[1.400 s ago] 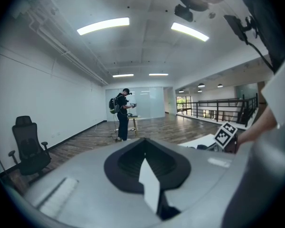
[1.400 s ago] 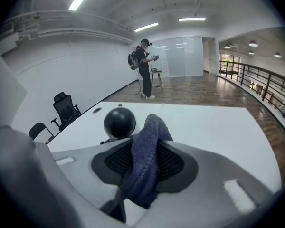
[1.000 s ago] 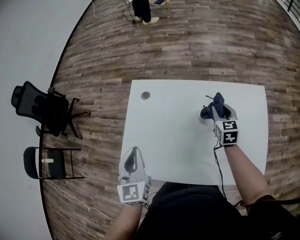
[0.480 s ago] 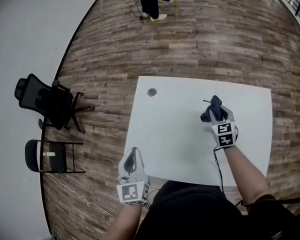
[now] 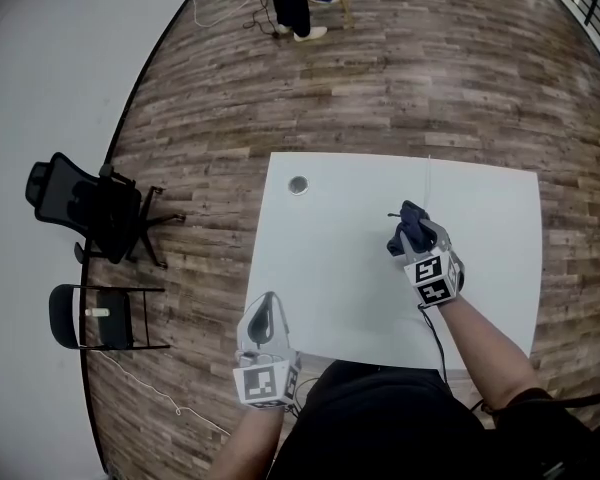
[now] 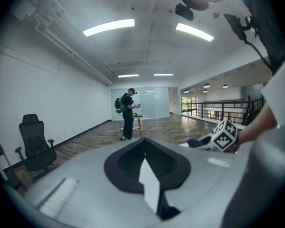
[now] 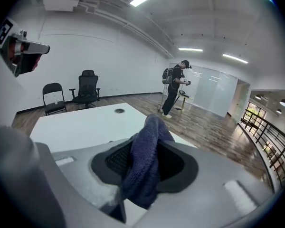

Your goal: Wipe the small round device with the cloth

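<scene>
The small round device (image 5: 298, 184) lies flat near the far left corner of the white table (image 5: 340, 288); in the right gripper view the device (image 7: 119, 110) sits far ahead on the tabletop. My right gripper (image 5: 410, 232) hovers over the table's right half, shut on a dark blue cloth (image 5: 408, 224) that bunches up between its jaws (image 7: 147, 156). The cloth is well apart from the device. My left gripper (image 5: 263, 320) stays at the table's near left edge, jaws together and empty (image 6: 145, 163).
A black office chair (image 5: 80, 213) and a folding chair (image 5: 95, 318) stand on the wood floor left of the table. A person (image 5: 290, 3) stands far off beside a small stand. A cable (image 5: 150, 403) trails on the floor at the near left.
The right gripper has carried the cloth left and nearer across the table, rolling as it went. The left gripper has stayed where it was.
</scene>
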Demonstrator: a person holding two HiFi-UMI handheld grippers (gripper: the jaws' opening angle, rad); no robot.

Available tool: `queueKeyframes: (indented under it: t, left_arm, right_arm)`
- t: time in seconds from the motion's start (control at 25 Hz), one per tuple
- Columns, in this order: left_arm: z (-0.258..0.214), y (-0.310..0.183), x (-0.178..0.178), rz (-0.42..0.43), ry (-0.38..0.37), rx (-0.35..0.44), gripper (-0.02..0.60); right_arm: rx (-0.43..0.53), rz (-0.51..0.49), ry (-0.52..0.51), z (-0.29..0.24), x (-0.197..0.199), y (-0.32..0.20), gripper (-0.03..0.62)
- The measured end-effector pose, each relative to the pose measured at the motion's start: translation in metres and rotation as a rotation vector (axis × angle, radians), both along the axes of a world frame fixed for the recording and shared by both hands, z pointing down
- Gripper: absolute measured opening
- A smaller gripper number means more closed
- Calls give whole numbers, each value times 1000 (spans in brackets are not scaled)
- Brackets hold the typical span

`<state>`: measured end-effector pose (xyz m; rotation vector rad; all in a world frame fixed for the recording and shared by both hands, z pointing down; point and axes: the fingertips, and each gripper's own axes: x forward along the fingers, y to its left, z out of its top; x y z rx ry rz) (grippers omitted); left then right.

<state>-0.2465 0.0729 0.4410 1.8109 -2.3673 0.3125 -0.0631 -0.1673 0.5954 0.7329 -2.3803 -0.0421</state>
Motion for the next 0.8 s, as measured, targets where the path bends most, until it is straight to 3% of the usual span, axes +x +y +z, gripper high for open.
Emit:
queueKeyframes:
  t: [0.32,0.52,0.6,0.72,0.8]
  left_arm:
    - [-1,0,3,2,5,-8,6]
    - [4,2,4,-2,22,-18,6]
    - [4,3,5,-2,30,-17,6]
    - [4,0,5,7,30,-15,6]
    - [3,-5,5,12,30,-5,6]
  right_arm:
    - [-132,7,-20,26,3,23,138]
    - [-340,112,-18,72,27,37,138]
    - [-380,134,-7,82,37,41,138]
    - [-352,117,-17,73,38,43,138]
    - [-273,77,-58,48,29,41,138]
